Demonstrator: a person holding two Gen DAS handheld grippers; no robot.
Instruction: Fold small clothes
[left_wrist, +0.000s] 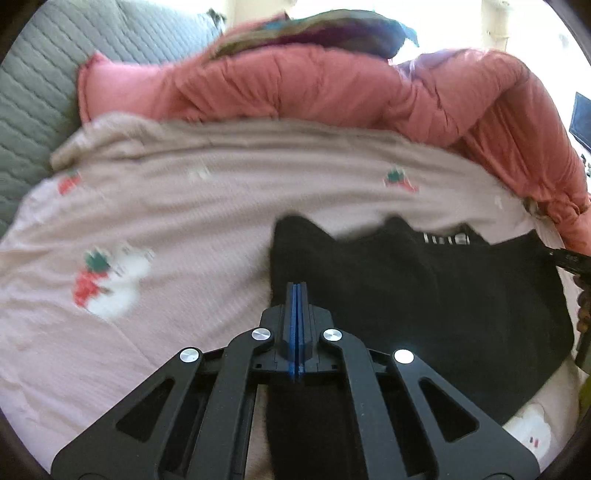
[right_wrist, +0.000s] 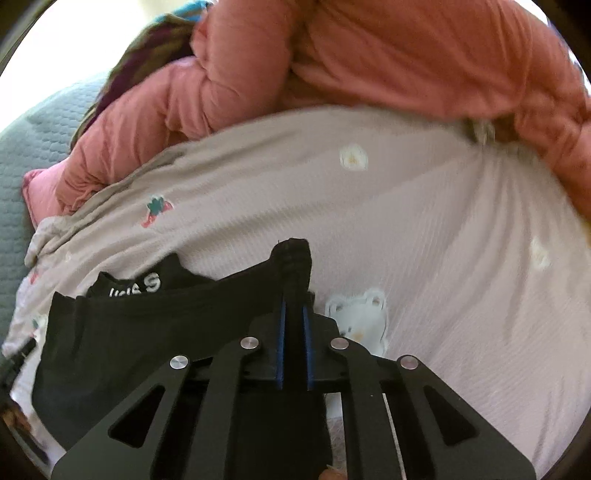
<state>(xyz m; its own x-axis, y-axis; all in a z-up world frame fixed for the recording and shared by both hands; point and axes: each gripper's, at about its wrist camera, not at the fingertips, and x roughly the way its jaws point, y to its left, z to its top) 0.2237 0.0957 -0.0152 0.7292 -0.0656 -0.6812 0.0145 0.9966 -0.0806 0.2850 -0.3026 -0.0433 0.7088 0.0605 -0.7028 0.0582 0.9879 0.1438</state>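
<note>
A small black garment (left_wrist: 424, 295) lies spread on a pale pink printed blanket (left_wrist: 184, 221), its band with white lettering showing along the far edge. Both grippers have hold of it. The left gripper (left_wrist: 297, 291) is clenched, its blue pads pressed together over the garment's left corner, where the cloth stands up in a peak just past the fingertips. The right gripper (right_wrist: 294, 295) is clamped on the opposite corner — a thick fold of black fabric fills the narrow gap between its blue pads and pokes out above them. Between the two, the garment (right_wrist: 147, 332) stretches across the blanket (right_wrist: 443, 240), which carries small bear and strawberry motifs. Beyond the blanket sits a bunched coral-pink quilt (left_wrist: 314, 85), with a multicoloured cloth (left_wrist: 314, 29) heaped on top — and a grey quilted cover (left_wrist: 44, 74) off to the left side.
</note>
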